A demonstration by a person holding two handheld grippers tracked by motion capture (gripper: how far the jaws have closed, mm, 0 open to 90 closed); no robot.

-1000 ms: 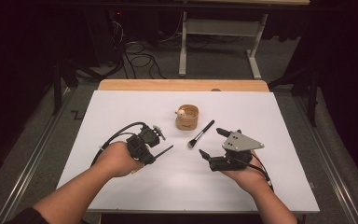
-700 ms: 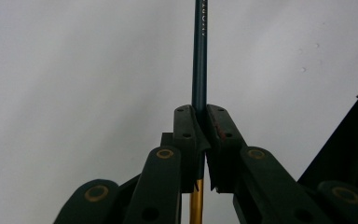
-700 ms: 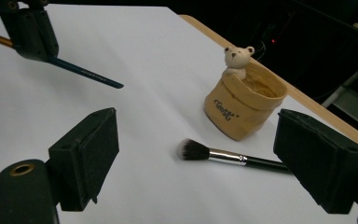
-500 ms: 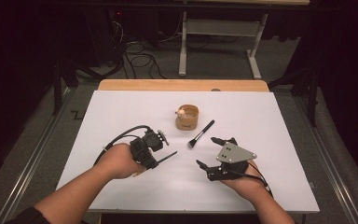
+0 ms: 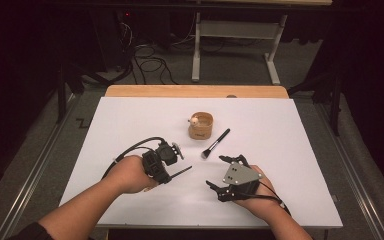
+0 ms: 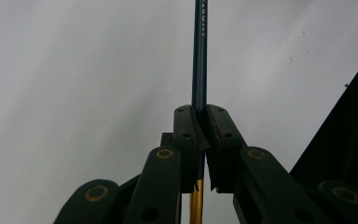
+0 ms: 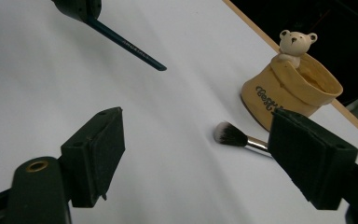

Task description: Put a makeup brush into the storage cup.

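My left gripper (image 5: 167,173) is shut on a thin dark teal stick (image 5: 182,171) that points right over the white table (image 5: 130,120). In the left gripper view the jaws (image 6: 200,116) pinch the stick (image 6: 199,56), whose lower end is gold. Right of it, my right gripper (image 5: 216,172) stands open with nothing in it. In the right gripper view its pads (image 7: 98,149) frame a makeup brush (image 7: 235,136) lying flat, with the tan bear cup (image 7: 291,88) behind it. That brush (image 5: 215,143) lies just right of the cup (image 5: 201,125).
A wooden strip (image 5: 195,91) borders the table's far edge. Beyond it are a dark floor, cables and a white frame (image 5: 235,45). The left gripper's stick (image 7: 126,44) reaches into the top of the right gripper view.
My right gripper has drawn back toward the person and slightly left, away from the brush. The left gripper has shifted a little right with the stick still in it.
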